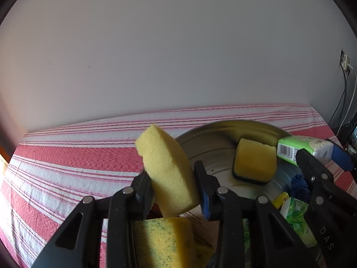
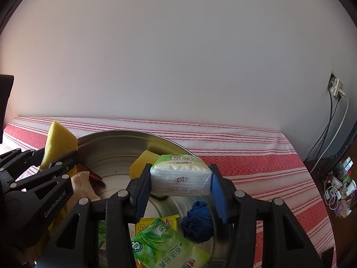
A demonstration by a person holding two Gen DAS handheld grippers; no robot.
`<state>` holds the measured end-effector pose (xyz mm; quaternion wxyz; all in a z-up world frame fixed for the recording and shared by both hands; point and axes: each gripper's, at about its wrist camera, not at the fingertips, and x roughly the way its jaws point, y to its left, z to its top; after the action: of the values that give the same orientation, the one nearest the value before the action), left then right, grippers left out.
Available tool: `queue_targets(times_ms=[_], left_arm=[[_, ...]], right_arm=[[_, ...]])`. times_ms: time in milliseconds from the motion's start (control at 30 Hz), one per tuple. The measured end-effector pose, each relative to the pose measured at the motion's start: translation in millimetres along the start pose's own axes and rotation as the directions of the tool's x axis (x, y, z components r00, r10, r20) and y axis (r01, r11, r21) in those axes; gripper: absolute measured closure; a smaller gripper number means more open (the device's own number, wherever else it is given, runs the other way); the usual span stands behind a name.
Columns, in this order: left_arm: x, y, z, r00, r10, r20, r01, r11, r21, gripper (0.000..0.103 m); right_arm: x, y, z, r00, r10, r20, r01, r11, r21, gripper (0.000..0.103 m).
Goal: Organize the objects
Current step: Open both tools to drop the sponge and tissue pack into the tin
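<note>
Sponge: yellow sponge (image 1: 166, 169) stands tilted at centre frame in the left wrist view, pinched by the left gripper (image 1: 174, 186) fingers
Tissue pack: white-and-green tissue pack (image 2: 180, 175) sits centre frame in the right wrist view, clamped between the right gripper (image 2: 179, 189) fingers
Basin: metal basin (image 2: 116, 147) lies below both; second sponge (image 1: 254, 163), blue cloth (image 2: 197, 222), green sachet (image 2: 165, 243) inside
Table: red-striped cloth (image 2: 245, 163) covers the table
</note>
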<state>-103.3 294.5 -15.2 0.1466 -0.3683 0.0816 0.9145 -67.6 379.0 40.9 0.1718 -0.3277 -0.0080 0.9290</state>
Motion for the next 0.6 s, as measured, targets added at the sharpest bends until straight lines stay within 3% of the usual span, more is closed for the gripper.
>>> queue_targets(times_ms=[33, 100, 167, 233, 367, 467, 600], left_arm=[[-1, 3, -1, 1.000, -0.004, -0.002, 0.004, 1.000, 0.001, 0.067], [-2, 4, -2, 1.000, -0.008, -0.006, 0.008, 1.000, 0.006, 0.055], [-7, 4, -1, 1.000, -0.006, 0.011, 0.006, 1.000, 0.005, 0.032], [-15, 6, -2, 0.999, 0.004, 0.052, -0.004, 1.000, 0.000, 0.025], [-28, 14, -7, 0.991, 0.052, 0.120, -0.047, 0.998, -0.040, 0.004], [-41, 23, -13, 0.980, 0.064, 0.187, -0.052, 0.996, -0.067, 0.002], [-56, 29, -23, 0.961, 0.092, 0.262, -0.076, 0.995, -0.071, 0.001]], right_arm=[[0, 0, -1, 1.000, -0.001, 0.001, 0.001, 1.000, -0.002, 0.050], [0, 1, -2, 1.000, -0.001, 0.001, 0.001, 1.000, -0.007, 0.050], [0, 2, -2, 1.000, -0.006, 0.005, 0.006, 1.000, -0.012, 0.048], [-2, 3, -3, 1.000, -0.015, 0.016, 0.015, 1.000, -0.021, 0.033], [-14, 2, -7, 0.996, -0.038, 0.077, 0.040, 0.999, -0.013, 0.026], [-24, -2, -11, 0.994, -0.034, 0.105, 0.032, 0.999, 0.016, 0.017], [-41, -4, -17, 0.988, -0.012, 0.152, 0.004, 0.999, 0.054, 0.014]])
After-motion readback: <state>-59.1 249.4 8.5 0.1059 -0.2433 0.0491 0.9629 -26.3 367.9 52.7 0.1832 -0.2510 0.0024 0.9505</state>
